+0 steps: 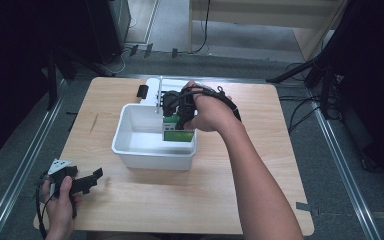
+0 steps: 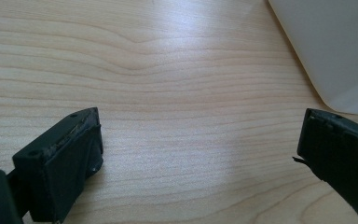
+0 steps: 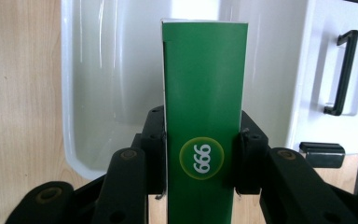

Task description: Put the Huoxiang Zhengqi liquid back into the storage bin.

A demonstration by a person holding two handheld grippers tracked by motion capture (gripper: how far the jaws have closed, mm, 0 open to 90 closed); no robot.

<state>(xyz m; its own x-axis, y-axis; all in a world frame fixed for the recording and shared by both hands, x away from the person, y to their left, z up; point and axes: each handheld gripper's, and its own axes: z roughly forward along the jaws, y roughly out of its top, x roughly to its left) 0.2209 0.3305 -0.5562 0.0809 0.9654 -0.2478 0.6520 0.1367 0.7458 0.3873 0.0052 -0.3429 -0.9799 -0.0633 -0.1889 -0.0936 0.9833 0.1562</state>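
Right tool (image 3: 200, 154) pinches a tall green box (image 3: 204, 107) between its two black jaws, one pad pressed to each narrow side. The box carries a round yellow-green emblem with white numerals on the face turned to the right gripper view. Seen from the high view, the right tool (image 1: 180, 116) points downward over the far right corner of a white tub (image 1: 130, 150), and the green box (image 1: 178, 131) hangs inside the tub's rim, close to the right wall; whether its lower end rests on the tub floor cannot be told. The right hand (image 1: 207, 112) wraps the tool's body from above.

White tub stands near the middle of the wooden counter (image 1: 220, 190). A white lid (image 3: 340, 70) with a black handle (image 3: 342, 72) lies flat just beyond the tub, touching or nearly touching its far wall, and a small black clip (image 3: 321, 154) sits at the lid's edge.

Left tool (image 1: 87, 182) is held in the left hand (image 1: 60, 200) low at the near left corner of the counter, well apart from the tub. In the left gripper view its jaws stand spread wide over bare wood, nothing between them, with a corner of the tub (image 2: 335, 51) at upper right.
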